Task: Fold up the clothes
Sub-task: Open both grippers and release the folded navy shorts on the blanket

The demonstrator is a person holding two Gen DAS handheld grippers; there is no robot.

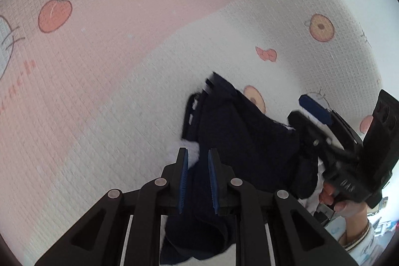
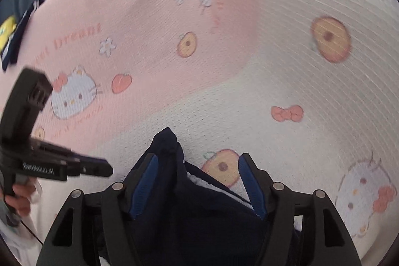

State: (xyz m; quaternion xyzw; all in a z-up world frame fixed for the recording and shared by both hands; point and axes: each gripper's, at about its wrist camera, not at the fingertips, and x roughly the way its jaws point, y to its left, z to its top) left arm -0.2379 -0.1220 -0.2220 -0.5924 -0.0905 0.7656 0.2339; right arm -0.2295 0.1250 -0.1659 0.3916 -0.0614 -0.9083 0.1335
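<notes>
A dark navy garment with white trim lies bunched on the pink and white cartoon bedsheet. In the left wrist view my left gripper has its blue pads close together, with a fold of the navy cloth pinched between them. The right gripper, held by a hand, sits at the garment's right side. In the right wrist view my right gripper stands wide open, its fingers straddling the navy garment without closing on it. The left gripper is at the left, just beside the cloth.
The printed bedsheet spreads flat in all directions. Another dark garment with a yellow patch lies at the far left edge of the right wrist view. A sleeve and wrist show at the lower right.
</notes>
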